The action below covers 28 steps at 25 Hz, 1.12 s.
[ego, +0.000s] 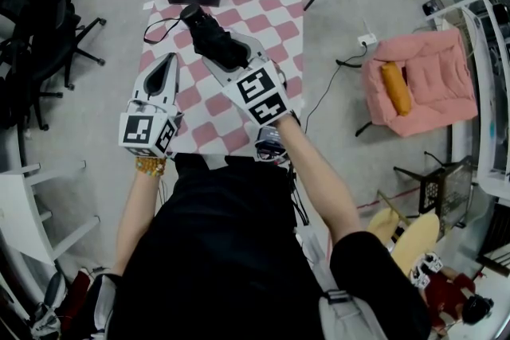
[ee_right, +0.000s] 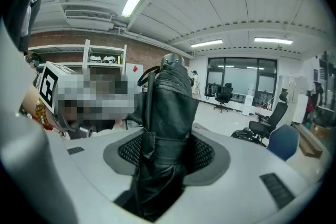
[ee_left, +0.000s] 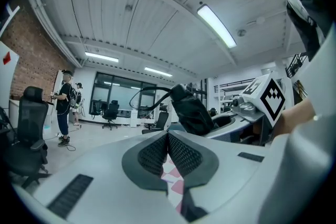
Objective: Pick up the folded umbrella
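Right gripper clamps the folded umbrella above the checkered table in the head view; the left gripper hovers beside it. Left gripper view: jaws pressed together, empty. Right gripper view: pads squeeze the umbrella's black body.

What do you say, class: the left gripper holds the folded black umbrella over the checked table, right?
Wrong gripper: the right gripper holds the folded black umbrella over the checked table, as the right gripper view shows.
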Available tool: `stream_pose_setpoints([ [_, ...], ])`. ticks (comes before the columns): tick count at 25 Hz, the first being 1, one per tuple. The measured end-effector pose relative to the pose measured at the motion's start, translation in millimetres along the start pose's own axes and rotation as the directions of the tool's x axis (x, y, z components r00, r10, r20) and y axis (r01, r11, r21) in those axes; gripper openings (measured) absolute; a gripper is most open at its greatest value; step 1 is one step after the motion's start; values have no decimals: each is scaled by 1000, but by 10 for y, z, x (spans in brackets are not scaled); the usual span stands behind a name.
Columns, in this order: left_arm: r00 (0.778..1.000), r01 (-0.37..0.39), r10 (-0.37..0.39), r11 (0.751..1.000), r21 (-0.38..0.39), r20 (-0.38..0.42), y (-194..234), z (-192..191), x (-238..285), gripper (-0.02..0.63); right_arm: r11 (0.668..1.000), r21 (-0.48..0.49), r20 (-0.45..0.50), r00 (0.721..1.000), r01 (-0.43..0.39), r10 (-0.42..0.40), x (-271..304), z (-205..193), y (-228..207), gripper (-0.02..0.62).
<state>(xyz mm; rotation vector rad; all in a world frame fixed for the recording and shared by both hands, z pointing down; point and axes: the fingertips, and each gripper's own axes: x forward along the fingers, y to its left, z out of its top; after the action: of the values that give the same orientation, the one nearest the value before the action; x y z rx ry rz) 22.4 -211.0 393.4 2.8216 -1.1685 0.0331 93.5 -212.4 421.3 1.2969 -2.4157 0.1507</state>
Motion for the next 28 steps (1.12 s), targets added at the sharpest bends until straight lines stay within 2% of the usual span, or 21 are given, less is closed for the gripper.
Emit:
stream_pose_setpoints([
  [10,1000,8,-8,1000,-2,12,-94,67,30,14,1000,2,176,984,31,-30,-285,437,-39,213],
  [16,999,17,-17,1000,8,37,-181,171,-17,14,997,-43,335,941,66,-48,-517,650,-46,212],
  [22,998,24,-25,1000,20,57,-290,242,-16,14,999,-36,388,922,25,-9,-650,708,17,213],
  [28,997,30,-31,999,29,66,-417,287,11,14,1000,1,456,889,-30,26,-832,738,24,213],
])
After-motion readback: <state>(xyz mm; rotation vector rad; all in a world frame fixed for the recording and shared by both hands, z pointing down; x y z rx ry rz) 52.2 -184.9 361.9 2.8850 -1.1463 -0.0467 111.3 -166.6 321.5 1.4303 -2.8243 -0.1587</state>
